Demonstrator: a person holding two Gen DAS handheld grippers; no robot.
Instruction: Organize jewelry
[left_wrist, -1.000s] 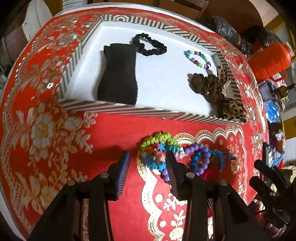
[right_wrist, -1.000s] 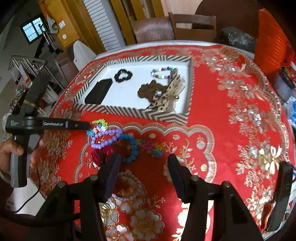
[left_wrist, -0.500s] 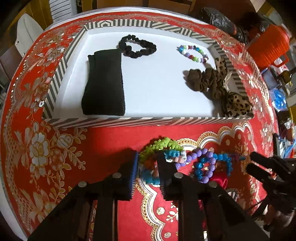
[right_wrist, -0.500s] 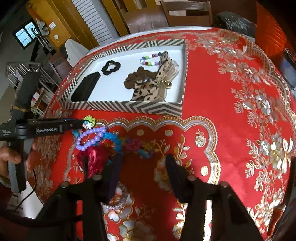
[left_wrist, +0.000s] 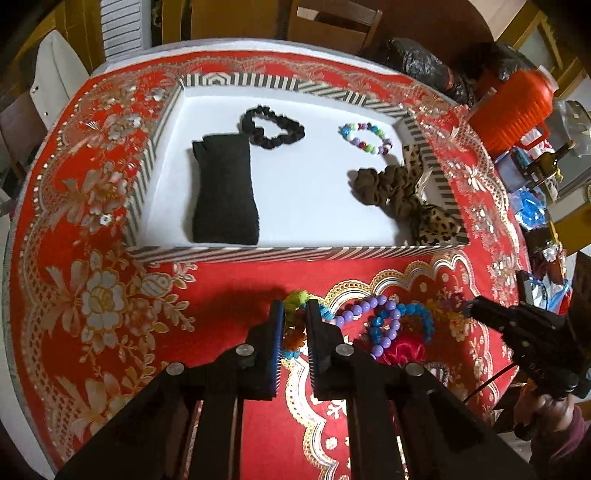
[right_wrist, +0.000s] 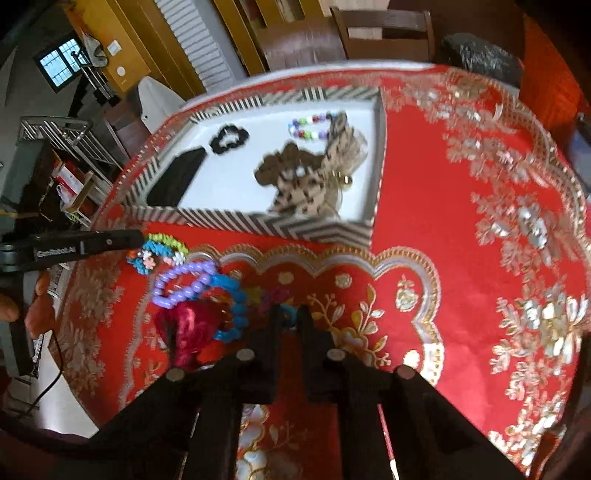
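Striped tray (left_wrist: 280, 253) beyond bracelet pile (left_wrist: 384, 325)

Your left wrist camera looks steeply down along its fingers from close above the red tablecloth (left_wrist: 229, 280), facing the striped tray (left_wrist: 295, 253) square on from its near long side. Your right wrist camera sits low over the same cloth, further right, and faces the tray's near right corner at a slant. Both views share the tray and the bead bracelet pile (left_wrist: 384, 325) (right_wrist: 199, 284), and each catches the other gripper at its edge.
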